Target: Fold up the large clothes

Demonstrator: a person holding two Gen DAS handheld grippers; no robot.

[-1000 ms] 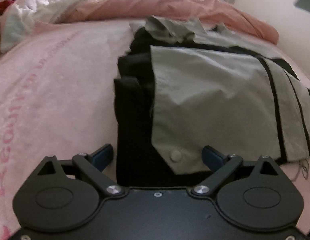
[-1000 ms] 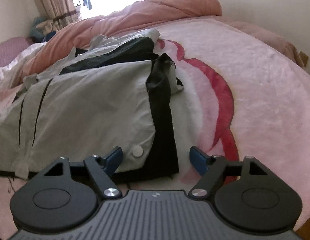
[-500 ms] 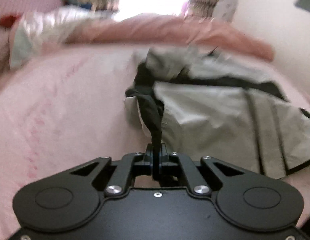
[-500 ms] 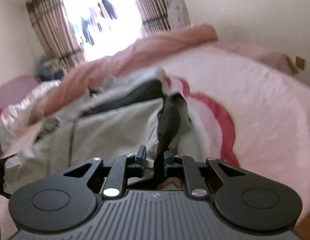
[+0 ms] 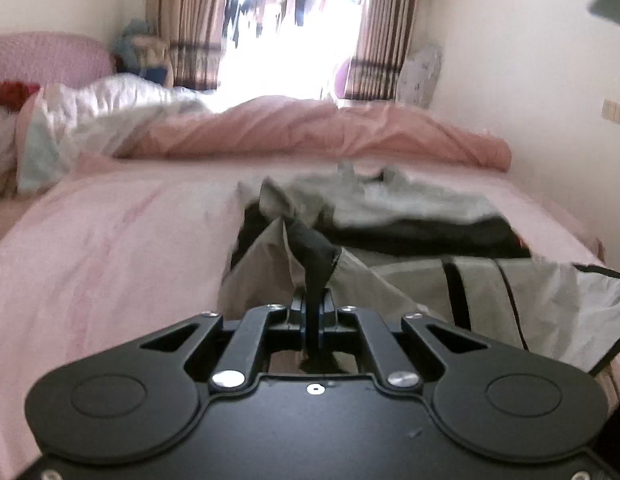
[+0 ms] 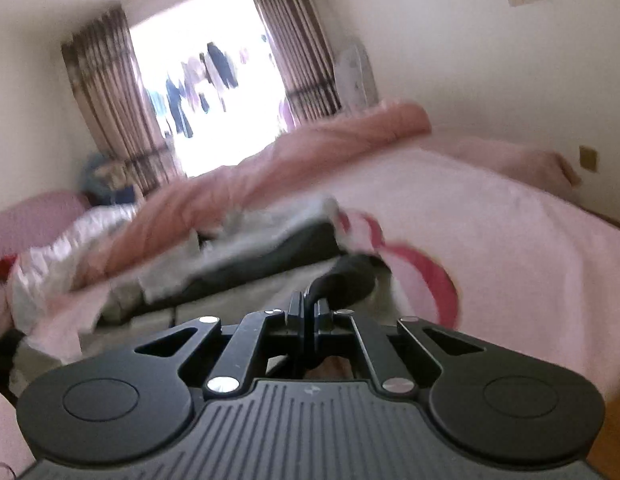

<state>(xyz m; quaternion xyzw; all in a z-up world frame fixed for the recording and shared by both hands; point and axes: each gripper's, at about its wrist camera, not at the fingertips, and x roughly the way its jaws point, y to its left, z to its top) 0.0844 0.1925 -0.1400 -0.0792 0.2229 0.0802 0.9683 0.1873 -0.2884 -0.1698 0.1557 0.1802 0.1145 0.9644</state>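
Observation:
A grey and black garment (image 5: 490, 280) lies spread on the pink bed. My left gripper (image 5: 312, 304) is shut on a black fold of its near left edge and holds that edge lifted off the bed. In the right wrist view the same garment (image 6: 246, 256) stretches away to the left. My right gripper (image 6: 309, 312) is shut on a black fold at its near right edge, also raised. The cloth hangs slack between the two grips; the garment's far end rests on the bed.
A pink bedspread (image 5: 110, 264) with a red pattern (image 6: 434, 276) covers the bed. A bunched salmon duvet (image 5: 310, 132) and a white quilt (image 5: 90, 108) lie along the far side. A bright curtained window (image 6: 206, 92) and a standing fan (image 5: 420, 76) are behind. A wall runs along the right.
Both grippers went from open over the garment's near edge to shut on its black folds. Both then rose and tipped up, lifting the edge off the bed.

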